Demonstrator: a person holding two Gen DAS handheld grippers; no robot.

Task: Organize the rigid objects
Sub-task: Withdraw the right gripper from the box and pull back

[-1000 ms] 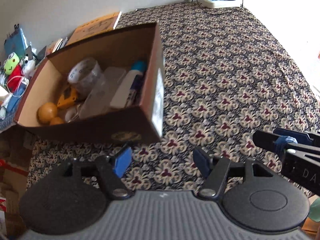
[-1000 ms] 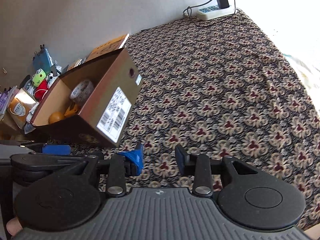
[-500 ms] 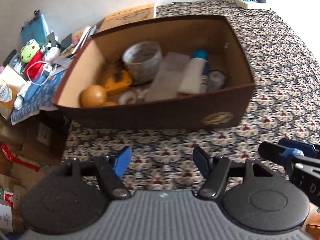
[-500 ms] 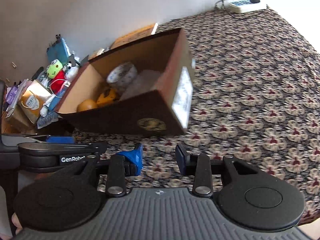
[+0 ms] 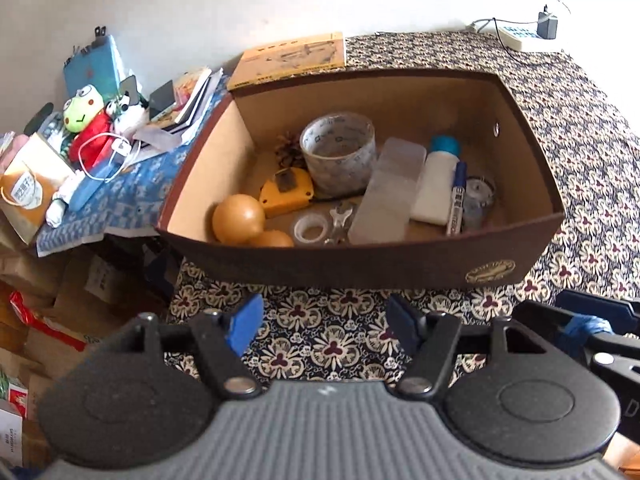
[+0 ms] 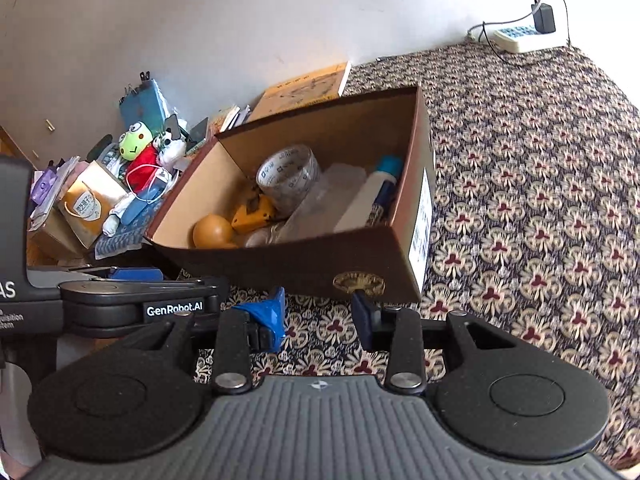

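A brown cardboard box [image 5: 360, 260] [image 6: 320, 256] sits on the patterned cloth. It holds a clear tape roll [image 5: 338, 152] [image 6: 288, 174], a yellow tape measure [image 5: 286, 192], two wooden balls [image 5: 238, 219], a small tape ring [image 5: 309, 229], a clear plastic case [image 5: 388, 192], a white bottle with a blue cap [image 5: 436, 184] and a marker [image 5: 458, 196]. My left gripper [image 5: 326, 320] is open and empty, just in front of the box. My right gripper [image 6: 320, 314] is open and empty, near the box's front right corner.
Left of the box lies clutter: a frog plush [image 5: 86, 114], a blue pouch [image 5: 94, 66], booklets [image 5: 188, 96], a paper bag [image 5: 28, 188]. A yellow book [image 5: 290, 58] lies behind the box. A power strip [image 6: 524, 36] sits at the far right. The patterned cloth [image 6: 540, 200] spreads right.
Both grippers have swung left, so the box now sits centred in the left wrist view and closer in both views. Jaws stay open and empty.
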